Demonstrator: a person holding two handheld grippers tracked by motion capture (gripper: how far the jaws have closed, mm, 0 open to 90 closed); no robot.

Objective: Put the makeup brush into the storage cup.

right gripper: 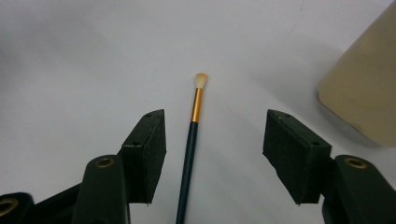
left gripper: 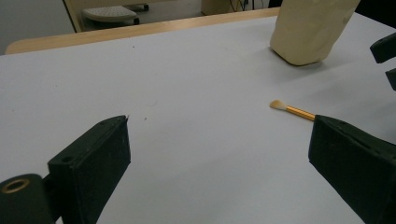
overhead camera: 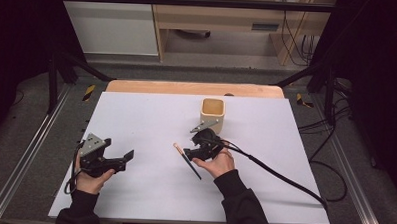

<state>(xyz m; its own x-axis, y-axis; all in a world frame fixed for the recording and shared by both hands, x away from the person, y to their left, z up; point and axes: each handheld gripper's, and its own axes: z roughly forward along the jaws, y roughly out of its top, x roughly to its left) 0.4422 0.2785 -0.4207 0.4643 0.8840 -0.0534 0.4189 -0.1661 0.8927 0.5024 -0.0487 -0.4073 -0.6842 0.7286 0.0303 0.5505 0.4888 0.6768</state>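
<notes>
Right gripper lining up on the paintbrush

The right gripper (right gripper: 212,140) is hovering low over the paintbrush (right gripper: 191,140), its jaws standing wide with the dark handle running up between them and touching neither. The brush is lying flat on the white table (overhead camera: 148,190), bristle tip pointing away from the person, just beside and in front of the cream cup (overhead camera: 212,114), which is standing upright a little farther back. In the high view the right gripper (overhead camera: 197,151) is sitting directly over the handle's middle. The left gripper (overhead camera: 125,159) is waiting well apart at the left side of the table, its jaws also spread wide and gripping nothing; from its own camera the brush tip (left gripper: 279,105) is showing ahead.

The step in hand is looking like the approach to a pick-up. The next move is probably calling for a small descent so the pads bracket the thin handle, then a square closing; since the handle is slim and lying flat against the surface, the jaws are needing to get low enough without scraping the table
</notes>
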